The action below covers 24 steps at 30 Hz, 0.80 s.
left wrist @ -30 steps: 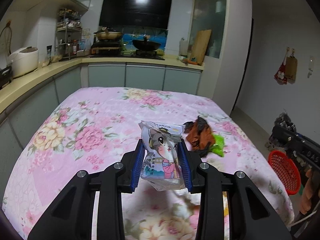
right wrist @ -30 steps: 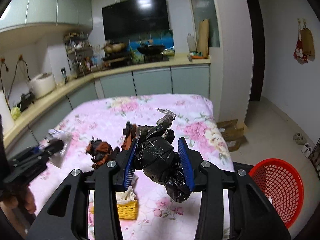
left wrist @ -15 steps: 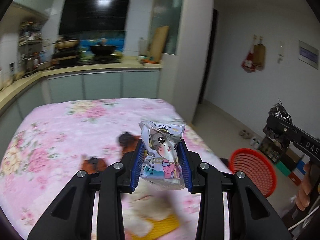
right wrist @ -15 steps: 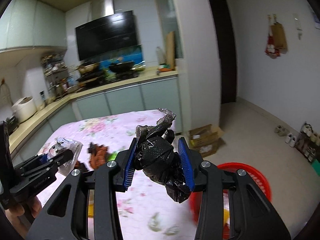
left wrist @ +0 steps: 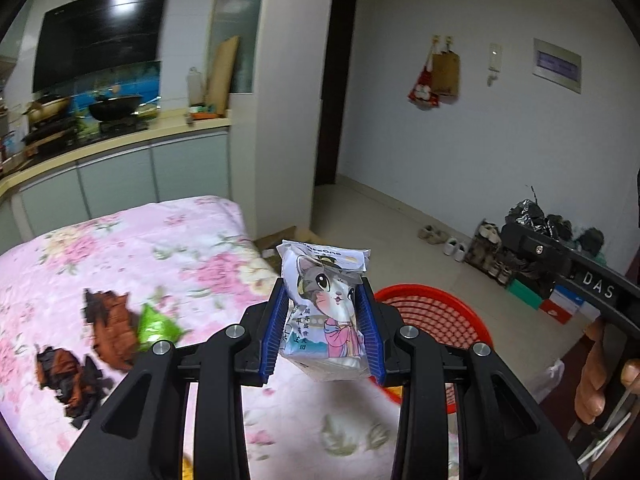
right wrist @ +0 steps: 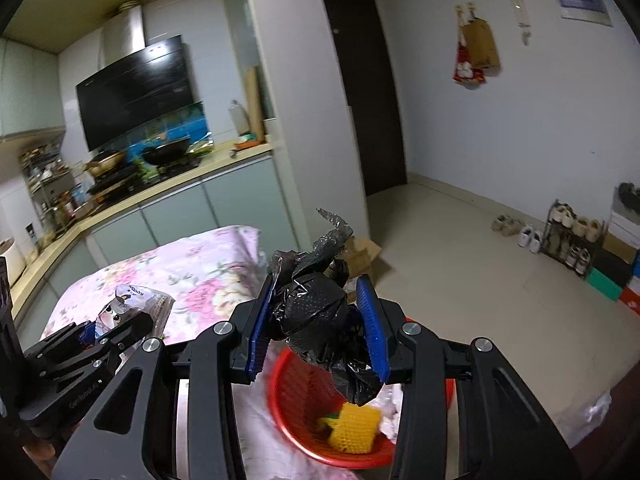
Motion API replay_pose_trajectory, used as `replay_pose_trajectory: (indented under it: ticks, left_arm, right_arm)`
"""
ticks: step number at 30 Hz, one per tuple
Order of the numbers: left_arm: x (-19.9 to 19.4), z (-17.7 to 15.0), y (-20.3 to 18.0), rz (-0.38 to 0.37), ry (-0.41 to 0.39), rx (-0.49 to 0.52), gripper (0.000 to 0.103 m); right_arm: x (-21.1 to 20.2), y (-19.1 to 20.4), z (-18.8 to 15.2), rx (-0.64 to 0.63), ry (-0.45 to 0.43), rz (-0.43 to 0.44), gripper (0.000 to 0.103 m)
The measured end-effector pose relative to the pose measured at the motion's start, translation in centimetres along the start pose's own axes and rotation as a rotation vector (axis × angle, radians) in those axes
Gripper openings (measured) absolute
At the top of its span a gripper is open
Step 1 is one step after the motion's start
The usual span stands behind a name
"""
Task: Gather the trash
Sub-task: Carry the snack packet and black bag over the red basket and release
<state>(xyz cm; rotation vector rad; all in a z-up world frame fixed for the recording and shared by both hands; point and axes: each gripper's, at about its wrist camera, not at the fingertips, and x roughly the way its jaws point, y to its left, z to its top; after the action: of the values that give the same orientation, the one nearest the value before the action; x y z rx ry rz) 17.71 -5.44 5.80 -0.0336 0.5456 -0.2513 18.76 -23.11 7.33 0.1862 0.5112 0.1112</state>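
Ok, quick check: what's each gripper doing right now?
Left gripper: shut on the cat-print packet.
Right gripper: shut on the crumpled black plastic bag, above the red basket.

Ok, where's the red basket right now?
On the floor beside the table's right edge: the red basket sits directly below the right gripper in the right wrist view.

Pale walls, beige tiled floor [right wrist: 460,264], dark doorway [right wrist: 372,92]. Kitchen counter [left wrist: 120,148] under black range hood [left wrist: 100,36]; shoe rack [right wrist: 572,236] by wall, perhaps metal, blurred.
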Motion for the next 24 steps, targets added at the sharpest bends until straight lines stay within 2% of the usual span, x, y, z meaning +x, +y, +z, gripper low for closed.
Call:
replay_pose_trajectory:
  ticks: [17,24]
  left_arm:
    - [4.2,-0.6,-4.4,-0.076,0.086,0.056,0.033]
    - [7.7,-1.2,-6.4,-0.106,0.154,0.07,0.034]
  right_arm:
    - [1.4,-4.8,-0.6,0.095,0.058,-0.141,0.039]
    - [2.7,-6.1,-1.3,0.119,0.108,-0.169,0.039]
